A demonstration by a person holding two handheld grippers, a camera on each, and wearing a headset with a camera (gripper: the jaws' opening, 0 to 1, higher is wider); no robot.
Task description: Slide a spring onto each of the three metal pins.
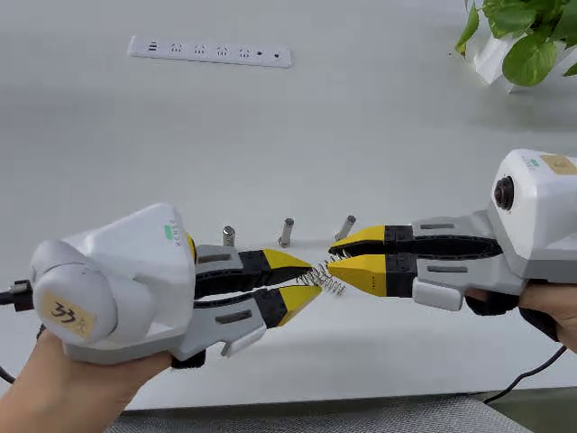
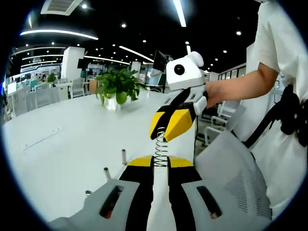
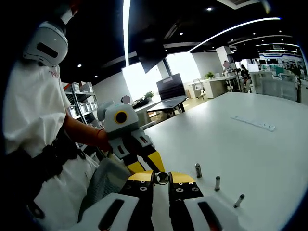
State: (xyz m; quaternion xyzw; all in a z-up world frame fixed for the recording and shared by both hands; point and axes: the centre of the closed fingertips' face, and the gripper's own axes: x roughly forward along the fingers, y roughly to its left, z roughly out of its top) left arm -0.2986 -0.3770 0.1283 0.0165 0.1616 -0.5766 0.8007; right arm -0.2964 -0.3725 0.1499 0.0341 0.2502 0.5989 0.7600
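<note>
Left hand-held gripper (image 1: 314, 280) and right hand-held gripper (image 1: 330, 254) are yellow-tipped, spring (image 1: 325, 280) silver.

The ends of the thin coiled steel spring (image 1: 326, 281) are hidden between the jaws of the left tool (image 1: 315, 278) and right tool (image 1: 330, 253). The green leafy plant (image 1: 527, 32) is cropped at the head view's corner.

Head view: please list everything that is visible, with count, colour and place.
spring: one, silvery, in the air, gripped at both ends
metal pins: three, grey, in a row on the table beyond the tongs
power strip: one, white, far left of the table
plant: one, green, far right corner
table: one, white
left tongs: yellow tips, shut on the spring
right tongs: yellow tips, shut on the spring
left hand, right hand: one under each tool
</note>
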